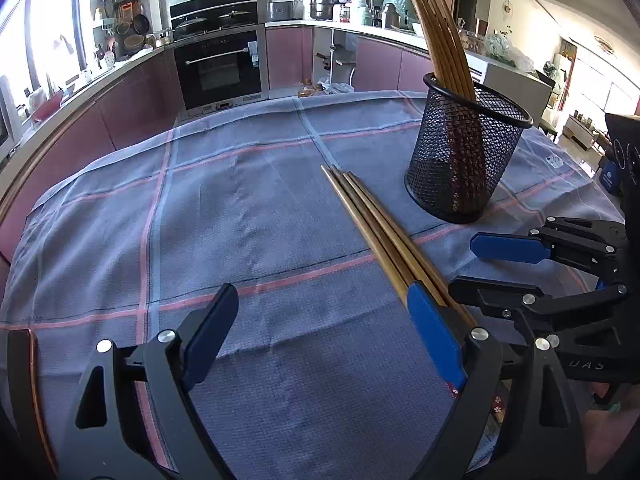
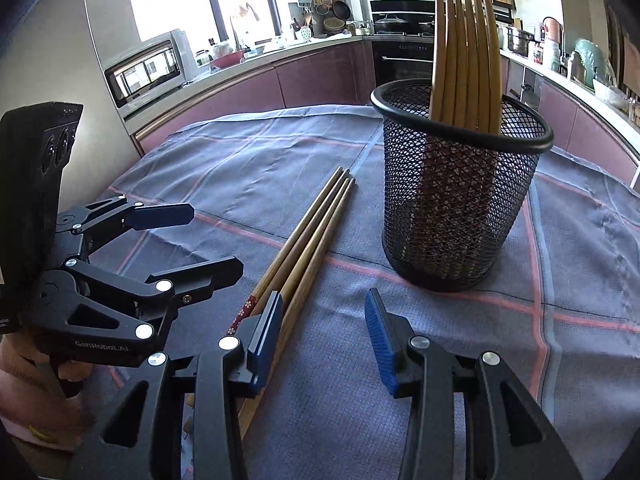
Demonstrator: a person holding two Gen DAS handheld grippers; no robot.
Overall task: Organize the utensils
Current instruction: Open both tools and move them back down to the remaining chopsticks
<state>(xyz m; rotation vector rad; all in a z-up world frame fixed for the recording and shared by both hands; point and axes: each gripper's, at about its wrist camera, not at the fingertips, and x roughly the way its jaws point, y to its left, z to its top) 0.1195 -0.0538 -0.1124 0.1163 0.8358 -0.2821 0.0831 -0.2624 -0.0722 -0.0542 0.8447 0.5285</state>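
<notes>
Three wooden chopsticks (image 1: 372, 228) (image 2: 316, 232) lie side by side on the checked cloth, their thick ends toward me. A black mesh holder (image 1: 460, 168) (image 2: 456, 220) stands upright beyond them, with several chopsticks (image 1: 444, 36) (image 2: 464, 52) leaning inside it. My left gripper (image 1: 324, 332) (image 2: 208, 240) is wide open over bare cloth, and its right finger (image 1: 434, 336) covers the chopsticks' near ends. My right gripper (image 2: 324, 340) (image 1: 488, 270) is open too, with only cloth between its pads. The chopsticks run under its left finger (image 2: 266, 340).
The blue-grey cloth (image 1: 240, 208) (image 2: 580, 280) covers the whole table, whose far edge drops toward the kitchen floor. Pink cabinets, an oven (image 1: 218, 68) and a microwave (image 2: 148, 68) line the walls. A person's hand (image 2: 24, 380) holds the left gripper's handle.
</notes>
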